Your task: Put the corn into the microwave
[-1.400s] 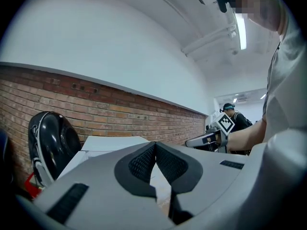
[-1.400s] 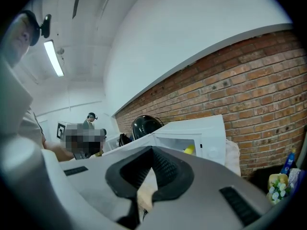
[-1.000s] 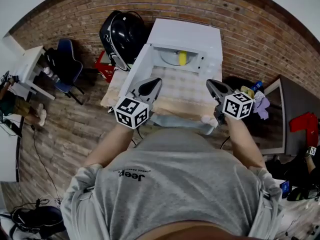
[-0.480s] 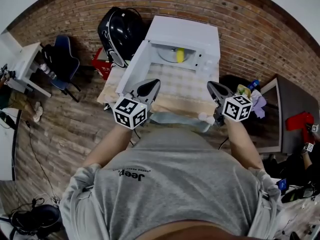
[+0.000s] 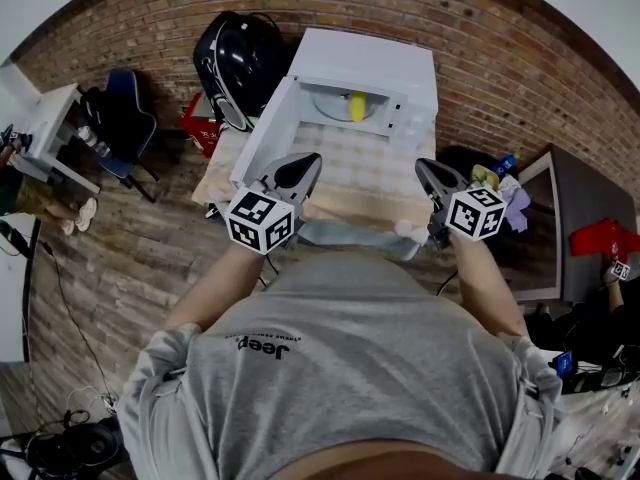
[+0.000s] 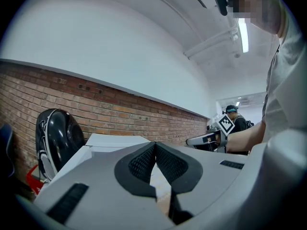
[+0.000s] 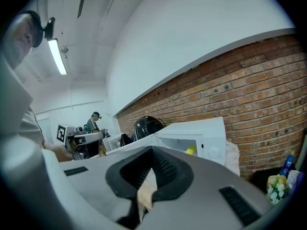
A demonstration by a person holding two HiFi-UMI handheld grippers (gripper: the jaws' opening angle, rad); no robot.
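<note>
A white microwave (image 5: 372, 66) stands at the far end of a small table, its door (image 5: 260, 136) swung open to the left. The yellow corn (image 5: 357, 107) lies inside the cavity; the right gripper view also shows the corn (image 7: 190, 150) through the opening. My left gripper (image 5: 303, 168) hovers over the near left of the table, jaws together and empty. My right gripper (image 5: 424, 171) hovers at the near right, also shut with nothing in it. Both point toward the microwave and stay well short of it.
A checkered cloth covers the table (image 5: 368, 176). A black rounded case (image 5: 240, 63) and a red box (image 5: 205, 128) sit left of the microwave, with a blue chair (image 5: 130, 118) farther left. A dark cabinet (image 5: 590, 218) stands at the right. Another person (image 7: 91, 121) stands in the background.
Only the head view has shifted a little. Both grippers, the corn and the microwave door keep their places.
</note>
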